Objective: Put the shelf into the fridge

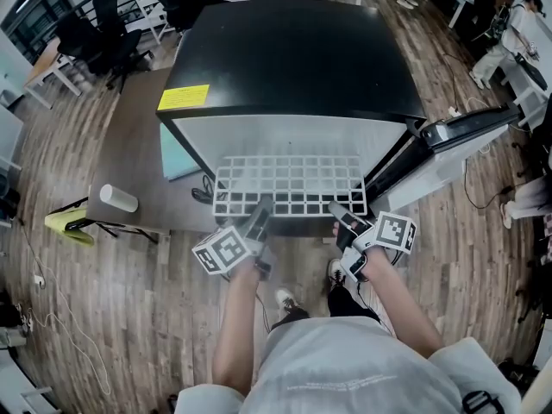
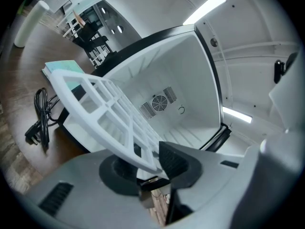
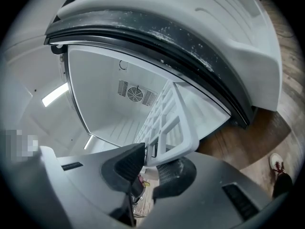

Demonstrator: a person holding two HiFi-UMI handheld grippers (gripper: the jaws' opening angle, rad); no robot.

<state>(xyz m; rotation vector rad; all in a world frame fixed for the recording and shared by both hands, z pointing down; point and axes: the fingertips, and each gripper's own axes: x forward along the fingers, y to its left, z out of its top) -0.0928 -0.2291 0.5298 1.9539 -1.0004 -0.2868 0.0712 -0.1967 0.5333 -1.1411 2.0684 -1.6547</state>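
The fridge [image 1: 293, 59] stands at 12 o'clock from the person. Its door [image 1: 461, 128] is swung open toward 2 o'clock. The white shelf [image 1: 289, 184] is right at the mouth of the fridge, up off the floor [image 1: 129, 317]. Its far side looks to be just going into the opening. Its near side sticks out toward the person at 6 o'clock.

The left gripper [image 1: 259, 212] is pinching the near edge of the shelf, at about 7 o'clock on the shelf. The right gripper [image 1: 338, 212] is pinching the near edge too, close to the corner at 5 o'clock. In each gripper view the white edge sits tight between the two dark pads, so both have a good hold.

Past the shelf you can see the white inside of the fridge and the round fan [image 2: 158, 102] on its back wall. No other shelf shows in there. Off at 10 o'clock is a table [image 1: 129, 145] with a cup [image 1: 118, 198] lying on it. Nobody is using those.

So I think the first part is done: the shelf is picked up and lined up with the fridge. Most of it is not inside yet. It has to be pushed in all the way and set down on its ledges, and I cannot tell which ledges. Then both grippers have to let go
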